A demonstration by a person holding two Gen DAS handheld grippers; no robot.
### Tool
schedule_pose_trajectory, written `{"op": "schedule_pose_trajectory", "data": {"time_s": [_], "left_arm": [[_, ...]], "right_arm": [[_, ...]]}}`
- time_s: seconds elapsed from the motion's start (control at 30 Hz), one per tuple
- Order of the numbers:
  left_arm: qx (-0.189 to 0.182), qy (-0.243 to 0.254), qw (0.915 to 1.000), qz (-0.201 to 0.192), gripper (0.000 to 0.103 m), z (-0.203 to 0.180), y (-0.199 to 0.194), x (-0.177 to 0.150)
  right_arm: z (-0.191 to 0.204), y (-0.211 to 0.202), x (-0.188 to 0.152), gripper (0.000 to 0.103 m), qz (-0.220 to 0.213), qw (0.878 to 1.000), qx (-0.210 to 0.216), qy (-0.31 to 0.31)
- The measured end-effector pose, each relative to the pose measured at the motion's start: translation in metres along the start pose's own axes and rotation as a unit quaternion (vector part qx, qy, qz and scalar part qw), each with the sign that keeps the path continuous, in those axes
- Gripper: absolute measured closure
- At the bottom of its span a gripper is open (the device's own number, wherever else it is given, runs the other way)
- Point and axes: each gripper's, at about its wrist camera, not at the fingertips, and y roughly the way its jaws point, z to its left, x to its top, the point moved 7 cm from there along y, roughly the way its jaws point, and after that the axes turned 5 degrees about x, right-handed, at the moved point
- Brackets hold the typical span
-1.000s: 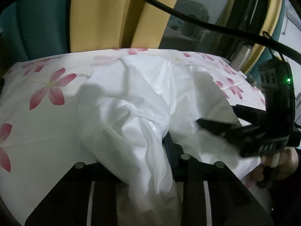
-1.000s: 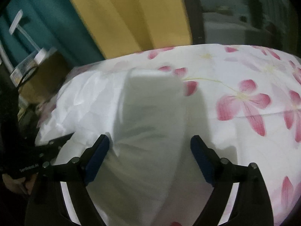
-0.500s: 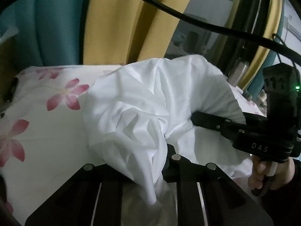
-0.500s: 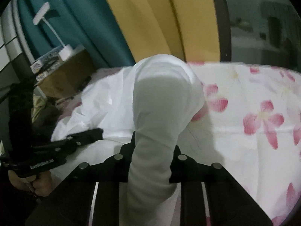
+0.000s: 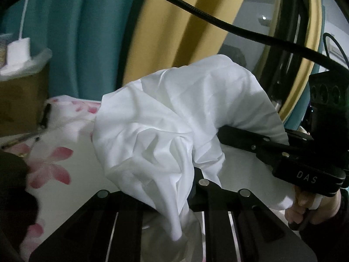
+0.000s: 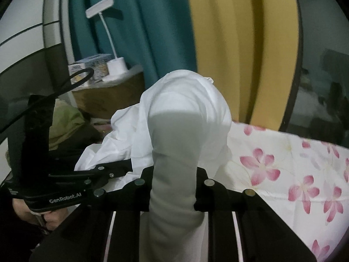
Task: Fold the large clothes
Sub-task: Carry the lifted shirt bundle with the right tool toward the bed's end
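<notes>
Two grippers, one white garment, both pinching it above the bed.

I see one white garment [image 5: 174,118], and I hold it with two grippers. My left gripper [image 5: 185,185] has just closed and pinches a bunched fold of the cloth, which hangs down between its fingers. My right gripper [image 6: 174,181] has also just closed, and a thick roll of the same garment [image 6: 185,113] is clamped between its fingers and rises over them. The garment is lifted above one bed sheet [image 6: 294,174] with pink flowers; its lower part lies near the sheet. Behind I count two curtains, one teal curtain [image 6: 135,32] and one yellow curtain [image 6: 240,43], and one white lamp [image 6: 109,32].
</notes>
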Motion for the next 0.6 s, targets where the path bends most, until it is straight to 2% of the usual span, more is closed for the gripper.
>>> {"op": "schedule_pose_trajectory", "data": {"time_s": [0.23,0.6], "left_arm": [[0.025,-0.019,0.9986,-0.042,0.089,0.03,-0.044,0.012],[0.097,-0.039,0.9896,-0.099,0.089,0.086,-0.118,0.033]], "right_arm": [[0.045,0.001,0.027,0.084,-0.022,0.999,0.037,-0.032],[0.127,0.018,0.07,0.084,-0.052,0.99,0.107,-0.073]]}}
